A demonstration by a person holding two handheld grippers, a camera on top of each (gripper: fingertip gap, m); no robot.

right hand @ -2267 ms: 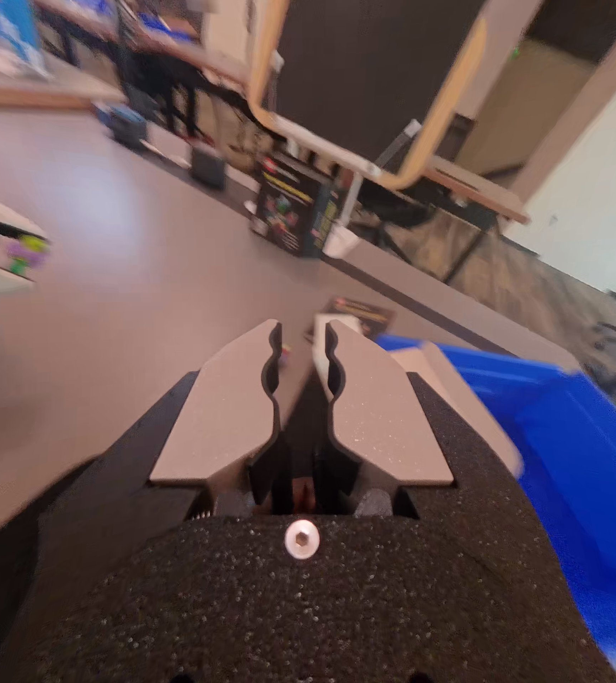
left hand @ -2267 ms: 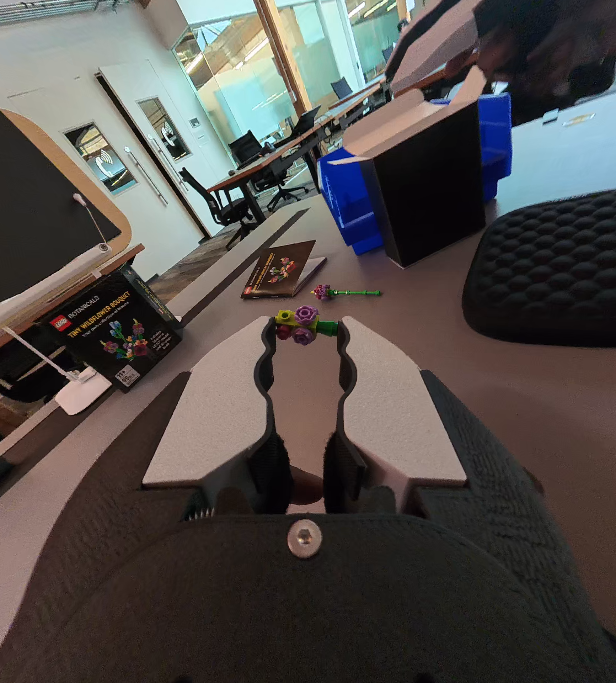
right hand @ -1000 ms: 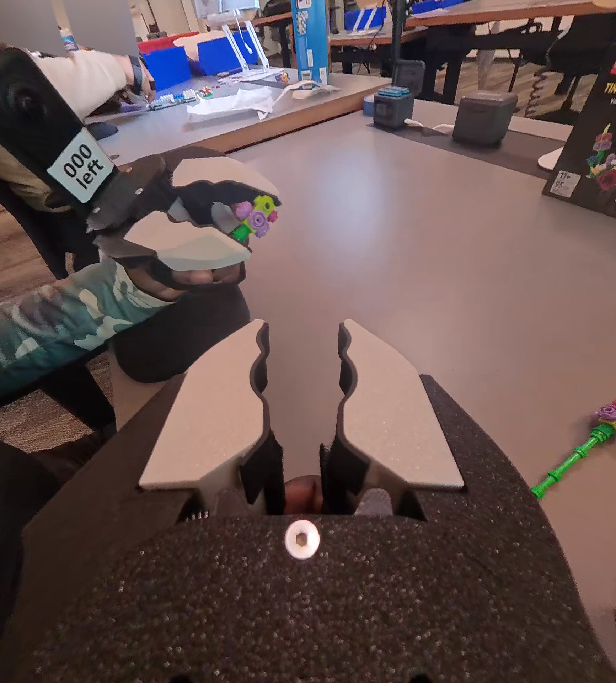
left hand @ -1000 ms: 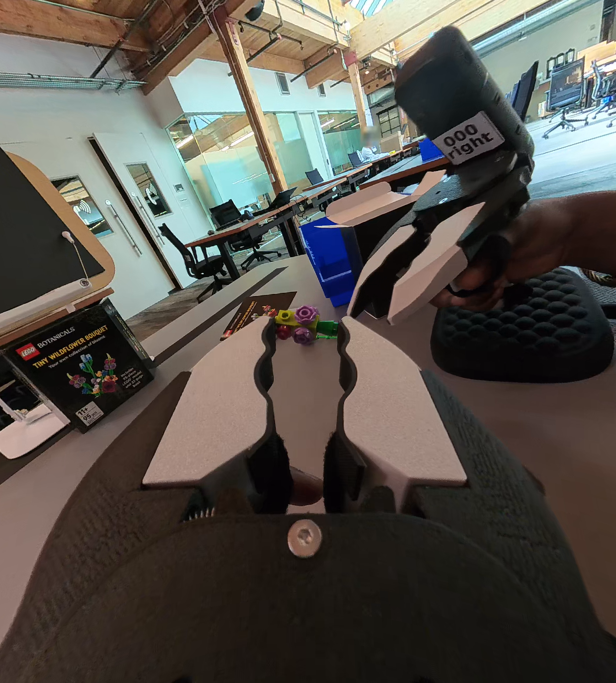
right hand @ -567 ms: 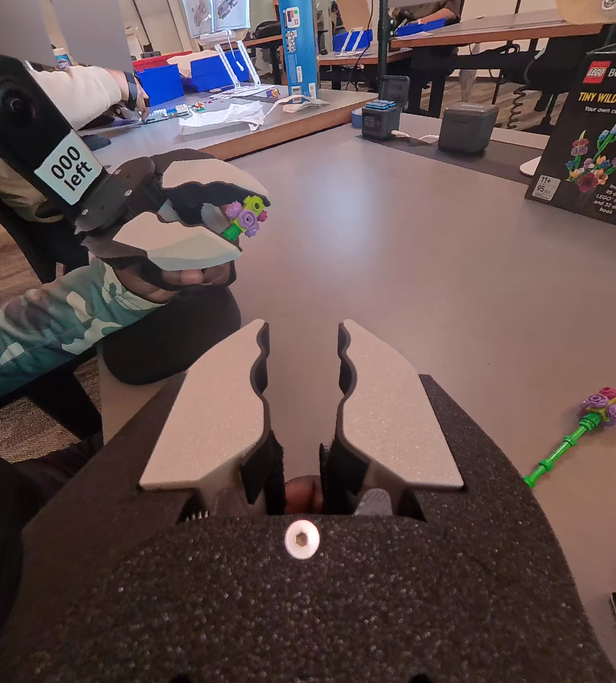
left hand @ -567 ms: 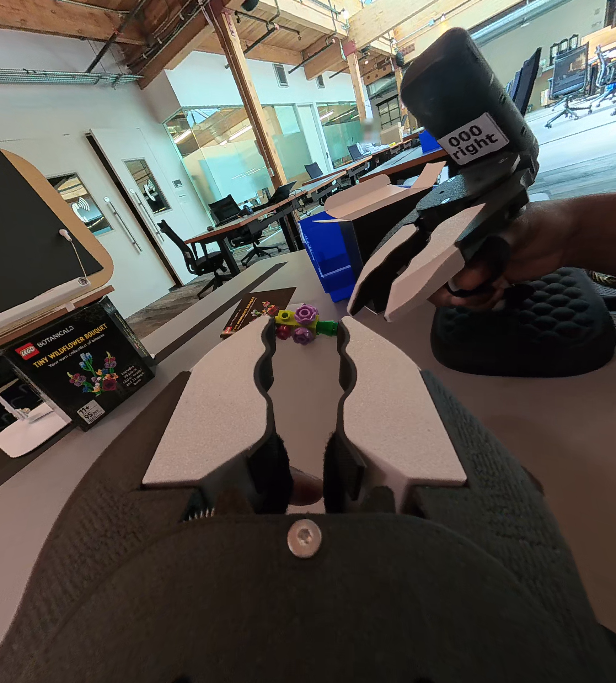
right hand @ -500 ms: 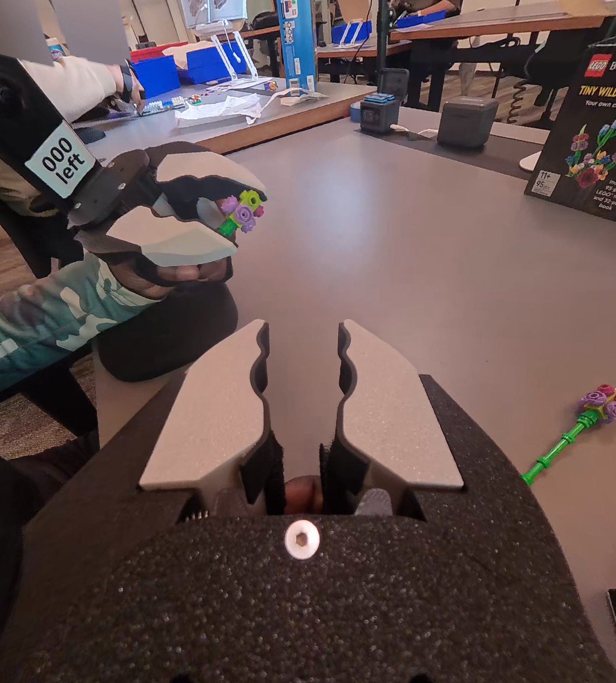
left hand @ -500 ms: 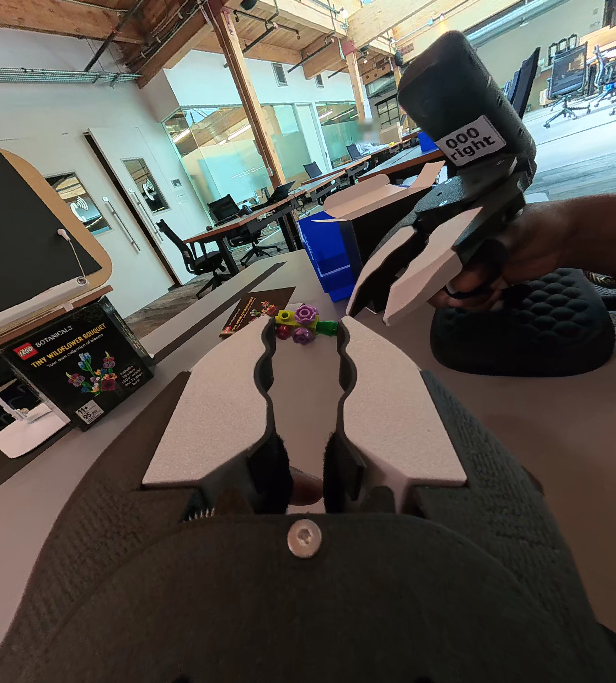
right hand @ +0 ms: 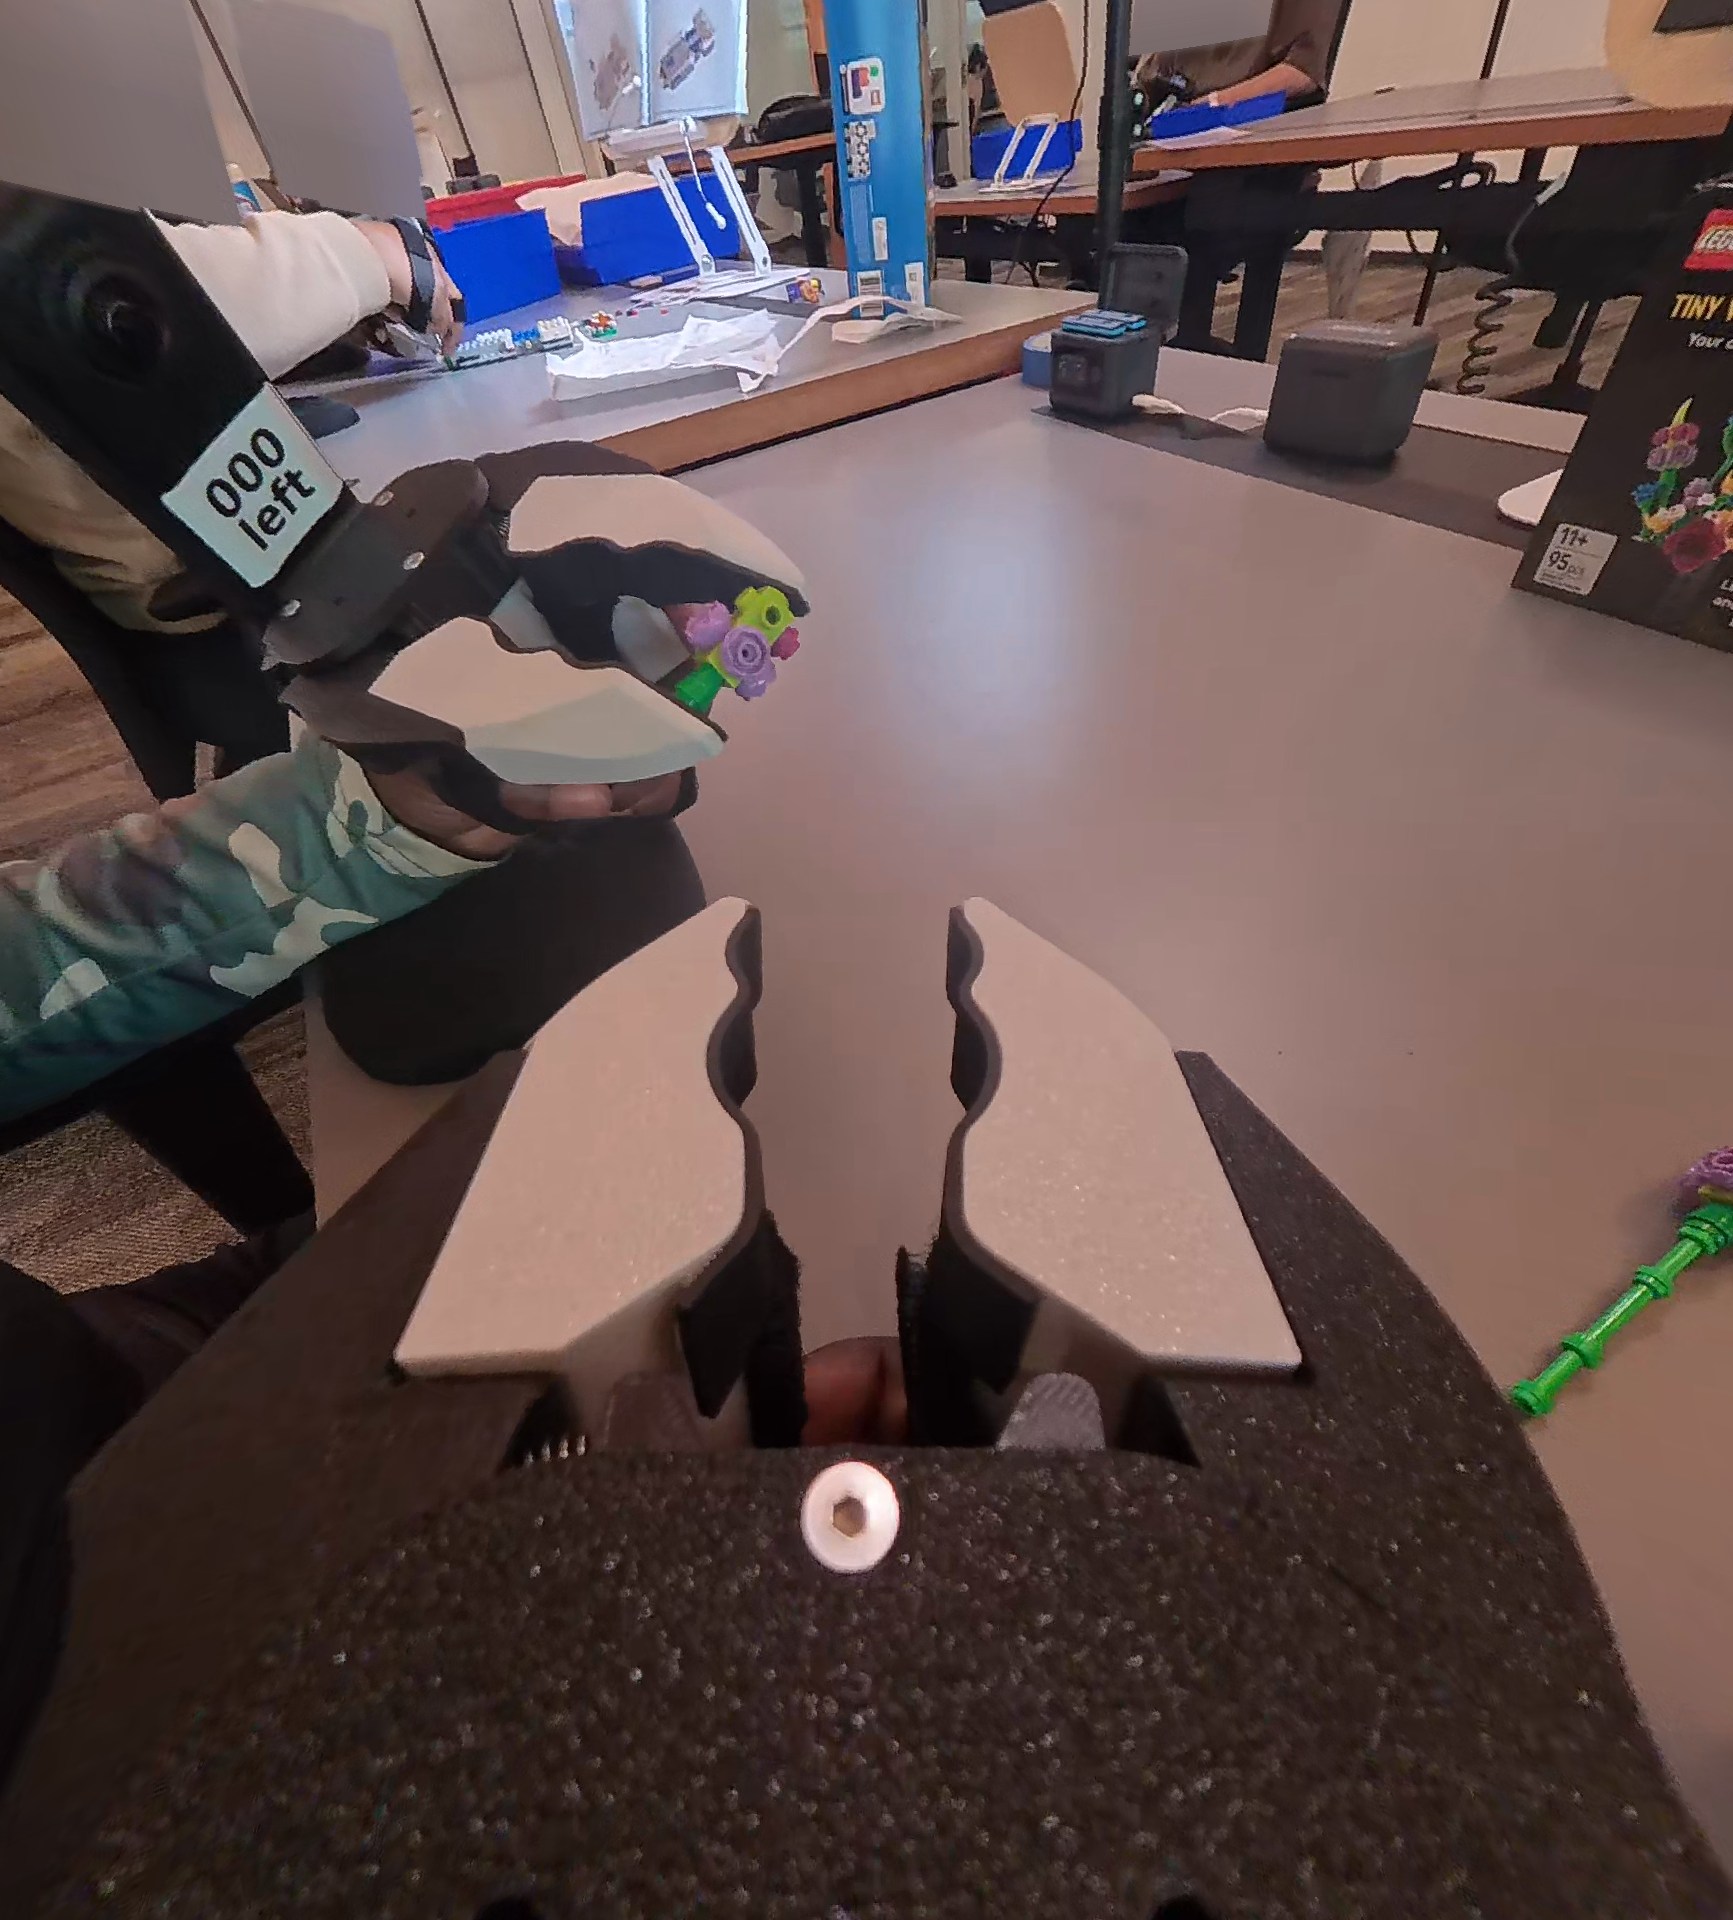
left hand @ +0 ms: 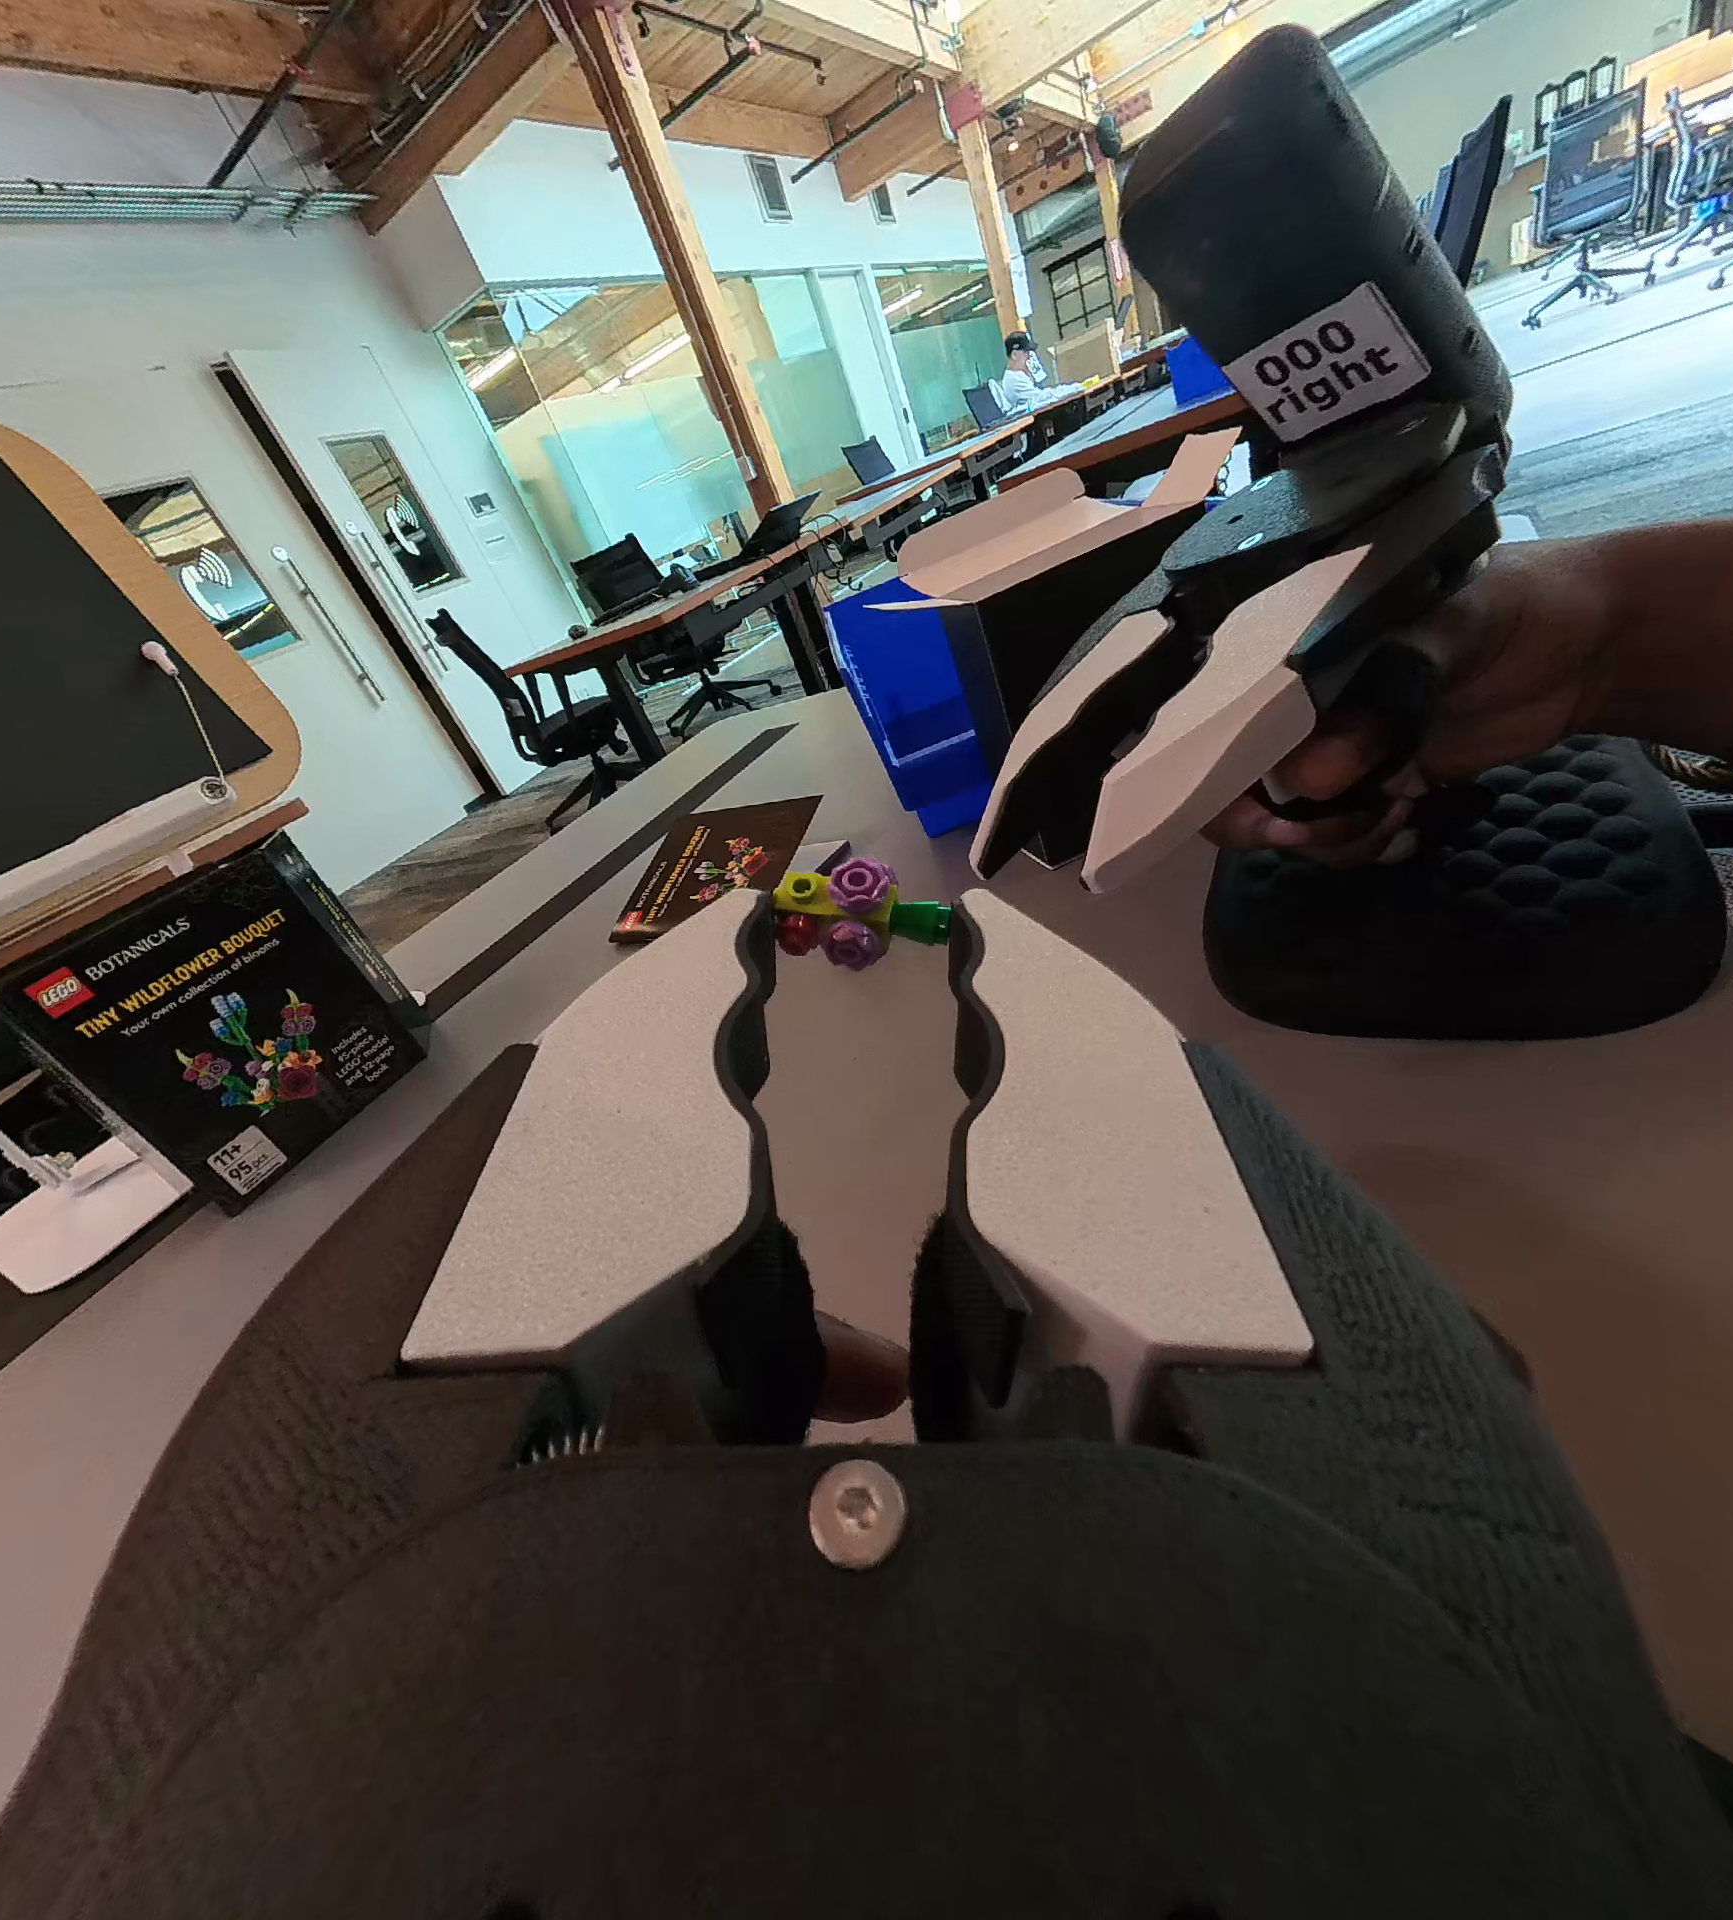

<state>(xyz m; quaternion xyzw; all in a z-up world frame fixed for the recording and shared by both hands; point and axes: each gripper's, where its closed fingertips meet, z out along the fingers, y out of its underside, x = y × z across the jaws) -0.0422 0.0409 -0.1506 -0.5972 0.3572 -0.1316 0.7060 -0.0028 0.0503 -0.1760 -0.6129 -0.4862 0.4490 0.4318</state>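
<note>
Jaws on the left gripper pinched on a small plastic-brick flower cluster, purple, red and lime blossoms on a short green stub. Jaws on the right gripper spread, nothing between them.

Landmark for all places: that held cluster.

- Wide grey table top: below the cluster, not touching it.
- Black dimpled cushion: on the table, off to the cluster's right in the left wrist view, under the hand that grips the right tool.
- Black printed carton with flower artwork: upright, well apart, on the cluster's left.
- Blue plastic bin: beyond the cluster, with an open dark box standing in it.
- Dark printed booklet: flat, just beyond the cluster.
- Loose brick flower on a long green ribbed stem: flat on the table, well apart from the cluster. Long axis diagonal in the right wrist view, blossoms at the far end.
- Held cluster itself: green stub crosswise from finger to finger in the left wrist view, blossoms out past the tips. Up and to the left of the spread jaws in the right wrist view, near them but apart.
</note>
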